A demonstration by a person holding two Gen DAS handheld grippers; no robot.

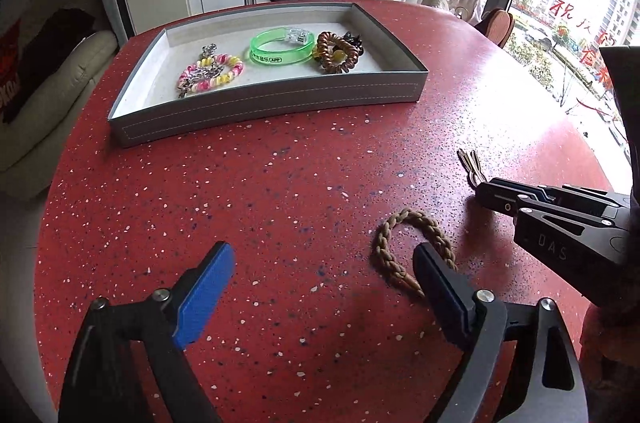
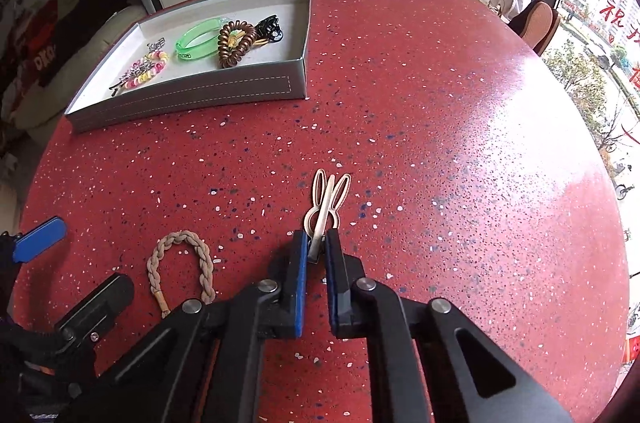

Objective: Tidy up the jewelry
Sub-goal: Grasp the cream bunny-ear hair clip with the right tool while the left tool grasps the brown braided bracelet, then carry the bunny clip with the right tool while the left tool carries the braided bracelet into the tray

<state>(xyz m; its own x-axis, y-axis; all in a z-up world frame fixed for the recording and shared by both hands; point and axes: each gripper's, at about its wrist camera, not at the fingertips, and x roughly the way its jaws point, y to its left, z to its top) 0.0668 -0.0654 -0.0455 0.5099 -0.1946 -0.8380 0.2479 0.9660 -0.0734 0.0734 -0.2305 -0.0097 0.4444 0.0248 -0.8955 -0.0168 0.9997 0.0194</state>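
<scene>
Jaws of the right gripper pinch the rabbit-shaped clip by its near end, its ears pointing away, while the wide-open left gripper sits beside the braided band.

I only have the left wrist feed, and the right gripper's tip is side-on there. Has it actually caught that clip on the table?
Observer: Yes. In the right wrist view the right gripper is shut on the bunny-shaped hair clip, pinching its near end.
Operator: Is the clip off the table?
Observer: I cannot tell; its ears still point toward the tray.
Operator: And the braided band beside me?
Observer: The braided band lies flat as a closed loop, apart from the clip; the left gripper is open beside it.
</scene>
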